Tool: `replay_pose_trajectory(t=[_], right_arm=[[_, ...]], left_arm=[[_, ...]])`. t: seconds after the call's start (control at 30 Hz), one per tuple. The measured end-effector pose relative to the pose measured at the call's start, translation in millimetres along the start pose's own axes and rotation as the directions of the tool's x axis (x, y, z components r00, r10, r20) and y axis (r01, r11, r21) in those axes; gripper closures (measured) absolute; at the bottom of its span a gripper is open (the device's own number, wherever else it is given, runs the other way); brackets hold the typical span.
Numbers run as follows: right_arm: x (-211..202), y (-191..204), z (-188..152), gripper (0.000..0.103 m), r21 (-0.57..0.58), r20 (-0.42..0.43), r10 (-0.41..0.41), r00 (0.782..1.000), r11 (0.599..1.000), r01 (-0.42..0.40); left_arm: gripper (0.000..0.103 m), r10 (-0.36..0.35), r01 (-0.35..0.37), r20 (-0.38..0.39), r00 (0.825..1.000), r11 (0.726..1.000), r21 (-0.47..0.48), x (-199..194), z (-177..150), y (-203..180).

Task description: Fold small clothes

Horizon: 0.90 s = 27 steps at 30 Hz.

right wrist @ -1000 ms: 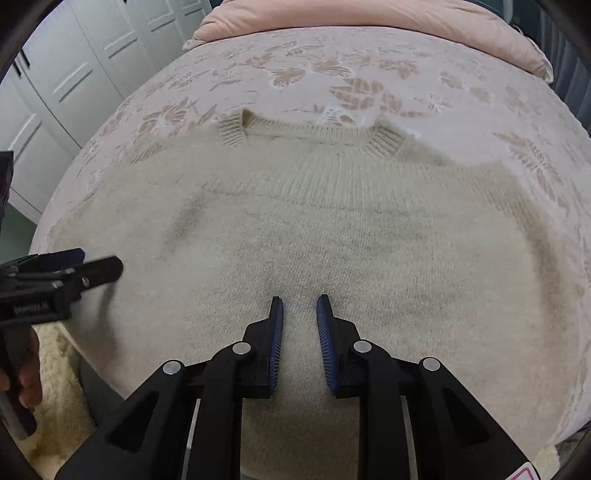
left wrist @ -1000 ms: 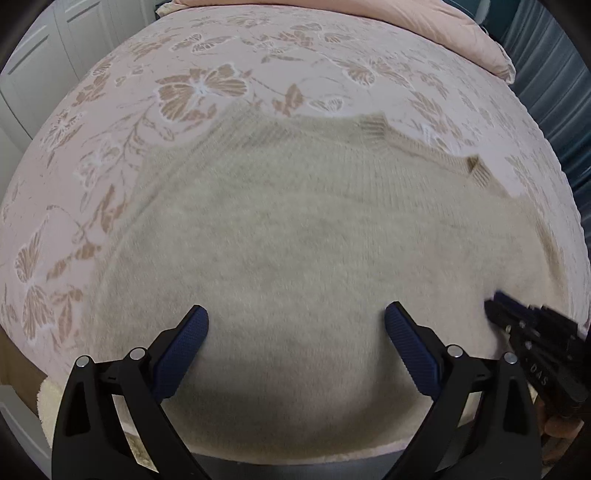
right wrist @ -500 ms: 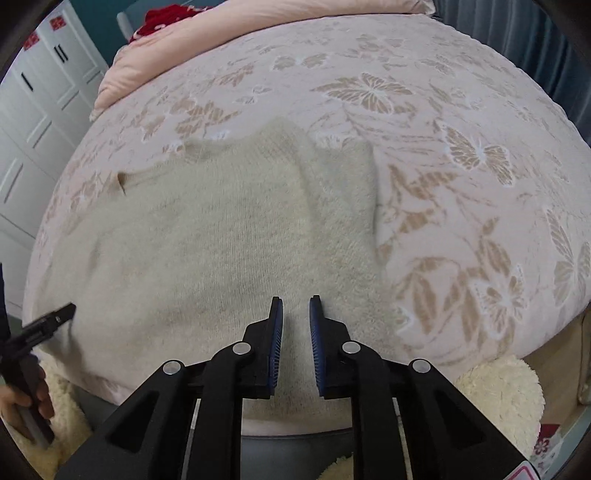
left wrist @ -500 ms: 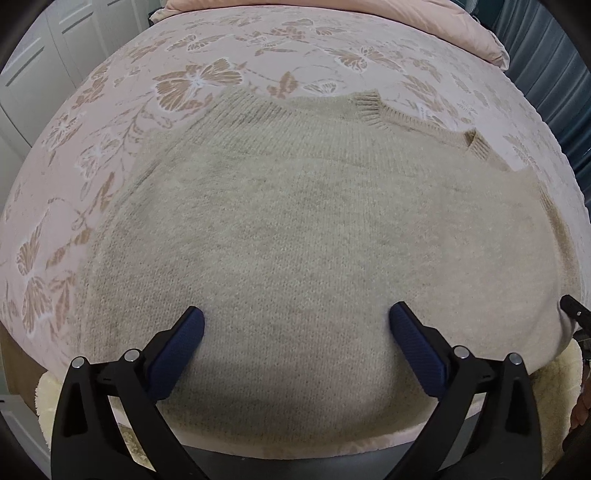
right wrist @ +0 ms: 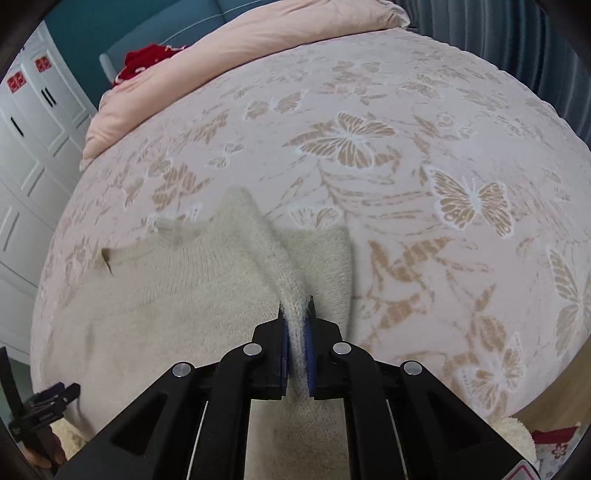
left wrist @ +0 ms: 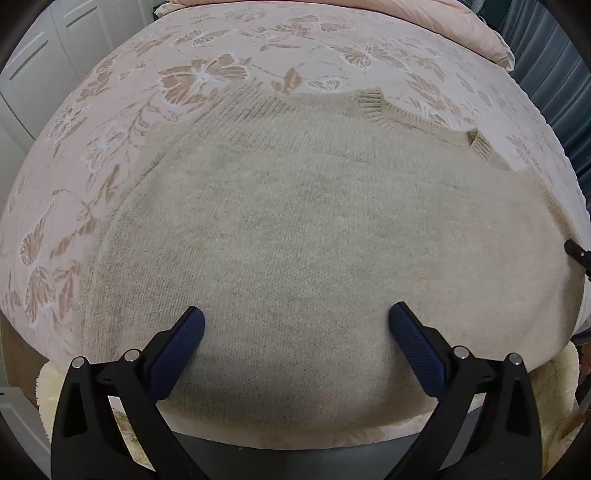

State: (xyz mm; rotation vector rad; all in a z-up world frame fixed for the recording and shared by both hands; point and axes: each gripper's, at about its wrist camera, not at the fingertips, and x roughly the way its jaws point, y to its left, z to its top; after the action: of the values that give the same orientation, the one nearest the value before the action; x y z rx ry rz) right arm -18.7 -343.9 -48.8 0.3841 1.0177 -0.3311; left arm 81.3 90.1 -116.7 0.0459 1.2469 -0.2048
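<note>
Right gripper is now pinched tight on a raised ridge of the cream knit sweater, with the wool squeezed between its blue pads. Half a second ago its jaws stood slightly apart above the flat fabric and held nothing, so this grasp is new. On my right wrist view the cloth rises in a fold from the sweater's right edge up into the jaws, and the sleeve beside it lies flat on the bed.

My left gripper has hardly changed: its jaws stay spread wide over the lower body of the sweater, holding nothing. From this side the garment lies spread out, its ribbed neckline toward the far end of the bed. A black tip of the right gripper shows at the frame's right edge.

Under the sweater is a pink bedspread patterned with tan butterflies and flowers. A folded pink quilt lies along the head of the bed, with something red behind it. White cabinet doors stand to the left, a teal wall lies beyond, and dark blue curtains hang on the right.
</note>
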Motion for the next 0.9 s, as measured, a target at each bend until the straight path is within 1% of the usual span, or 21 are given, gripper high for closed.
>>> replay_pose_trajectory(t=[0.03,0.1,0.13,0.2,0.27,0.3,0.33,0.37,0.43,0.5,0.53,0.57,0.63,0.67,0.7,0.73,0.77,0.83,0.9], right_arm=[[5,-6,0,0.097,0.013,-0.018,-0.002,1.0,1.0,0.002],[32,-17,-6,0.097,0.018,-0.104,-0.031,0.994,0.999,0.033],[39,-19,-9,0.096,0.013,-0.12,-0.025,0.992,1.0,0.026],[29,-14,-5,0.095,0.003,-0.092,-0.027,0.995,1.0,0.027],[6,-7,-1,0.092,0.026,-0.028,-0.021,0.999,0.999,0.022],[-6,-1,0,0.09,0.02,0.009,-0.024,1.0,1.0,0.024],[-18,9,0,0.085,-0.002,0.037,-0.023,0.999,1.0,0.023],[-26,19,0,0.085,-0.029,0.048,0.003,0.999,1.0,-0.001],[-32,51,-9,0.085,-0.109,0.014,0.093,0.996,0.99,-0.091],[-26,90,-26,0.085,-0.206,-0.057,0.152,0.987,0.965,-0.161],[-17,108,-36,0.085,-0.243,-0.102,0.181,0.978,0.949,-0.201],[-5,123,-49,0.085,-0.273,-0.148,0.192,0.97,0.935,-0.227],[29,147,-75,0.085,-0.32,-0.261,0.171,0.95,0.913,-0.252],[41,154,-85,0.085,-0.35,-0.261,0.139,0.955,0.909,-0.227],[39,159,-88,0.084,-0.38,-0.226,0.117,0.967,0.904,-0.198],[33,167,-85,0.084,-0.404,-0.219,0.09,0.972,0.898,-0.175],[24,175,-81,0.084,-0.414,-0.21,0.102,0.972,0.892,-0.183],[7,191,-71,0.084,-0.404,-0.207,0.193,0.959,0.876,-0.264],[4,214,-65,0.084,-0.413,-0.229,0.239,0.944,0.854,-0.316]], left_arm=[[0.005,0.002,-0.002,-0.001,1.0,1.0,0.002,1,0,0],[0.005,0.007,-0.007,-0.001,1.0,1.0,0.005,4,0,-1],[0.005,0.008,-0.008,0.001,1.0,1.0,0.003,5,0,-2],[0.005,0.013,-0.013,-0.001,1.0,1.0,0.003,6,1,-3],[0.005,0.007,-0.007,-0.004,1.0,1.0,0.002,5,1,-2],[0.005,0.003,-0.003,-0.005,1.0,1.0,0.0,4,1,-1],[0.005,-0.001,0.001,-0.004,1.0,1.0,0.0,4,1,0],[0.005,-0.003,0.003,-0.002,1.0,1.0,0.001,4,1,0],[0.005,0.001,-0.001,0.002,1.0,1.0,0.005,4,1,-1],[0.005,0.002,-0.002,-0.001,1.0,1.0,0.0,4,1,-1],[0.005,0.001,-0.001,-0.002,1.0,1.0,-0.006,3,2,-1],[0.005,-0.002,0.002,-0.003,1.0,1.0,-0.01,1,1,0],[0.005,-0.013,0.013,-0.004,1.0,1.0,-0.019,-3,1,2],[0.005,-0.017,0.017,-0.004,1.0,1.0,-0.019,-6,0,3],[0.005,-0.016,0.016,-0.006,1.0,1.0,-0.016,-9,-2,5],[0.005,-0.012,0.012,-0.008,1.0,1.0,-0.009,-12,-3,8],[0.005,-0.007,0.007,-0.01,1.0,1.0,-0.003,-15,-5,11],[0.005,-0.006,0.006,-0.002,1.0,1.0,-0.004,-21,-10,20],[0.005,-0.009,0.009,-0.005,1.0,1.0,-0.023,-24,-15,29]])
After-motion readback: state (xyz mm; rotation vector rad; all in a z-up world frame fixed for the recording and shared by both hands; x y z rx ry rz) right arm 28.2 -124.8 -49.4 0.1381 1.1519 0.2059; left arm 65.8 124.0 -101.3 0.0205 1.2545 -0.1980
